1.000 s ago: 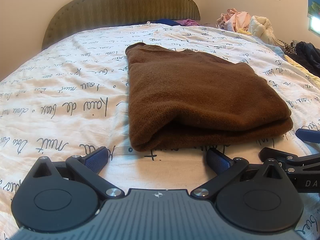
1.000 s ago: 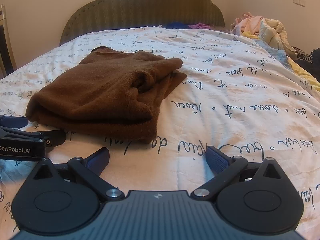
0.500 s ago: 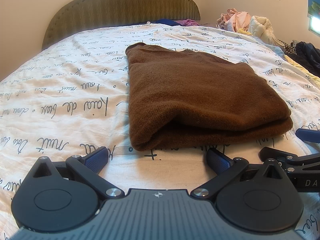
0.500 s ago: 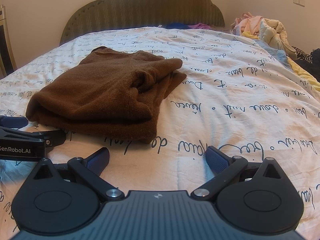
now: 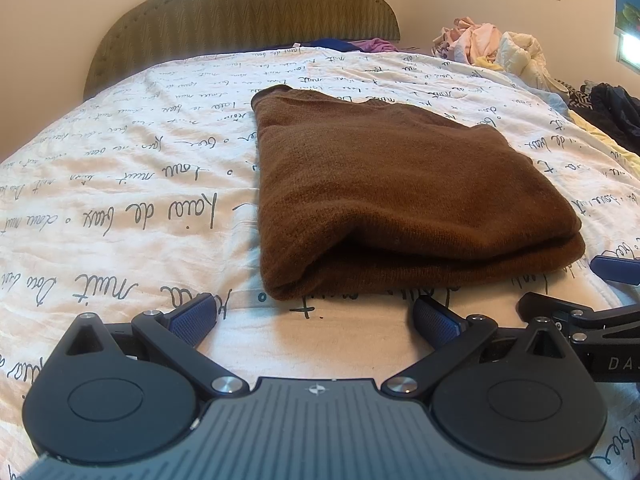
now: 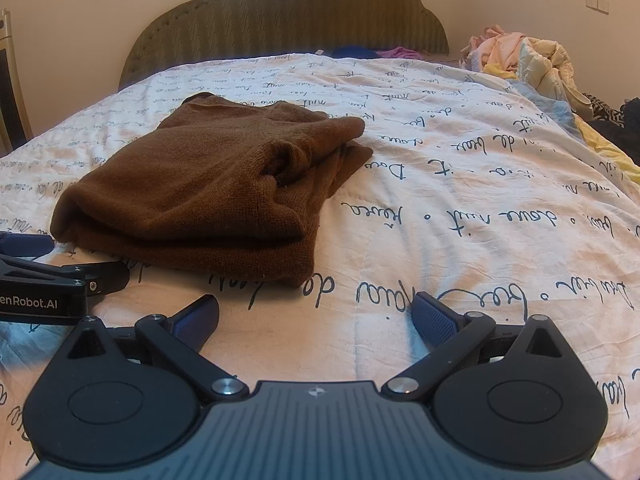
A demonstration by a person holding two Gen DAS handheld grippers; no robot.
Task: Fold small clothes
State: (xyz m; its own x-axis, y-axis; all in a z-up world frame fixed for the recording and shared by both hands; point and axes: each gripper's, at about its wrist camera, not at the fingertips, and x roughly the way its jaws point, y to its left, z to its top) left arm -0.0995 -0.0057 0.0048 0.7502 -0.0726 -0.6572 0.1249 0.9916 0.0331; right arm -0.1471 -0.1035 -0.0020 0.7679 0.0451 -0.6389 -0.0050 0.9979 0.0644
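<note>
while both grippers are held wide and empty, the folded brown garment (image 5: 392, 184) is seen at 12 o'clock of the left gripper (image 5: 314, 314) and at 10 o'clock of the right gripper (image 6: 316, 312).

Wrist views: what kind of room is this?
Most likely a home bedroom. A bed with a padded headboard and a quilt printed with handwriting fills both views, a folded brown sweater lies on it, and a pile of loose clothes sits at the far right.

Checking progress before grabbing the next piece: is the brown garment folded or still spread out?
Folded. The brown garment lies on the bedspread as a compact rectangle with stacked layers at its near edge; neither open gripper touches it.
</note>
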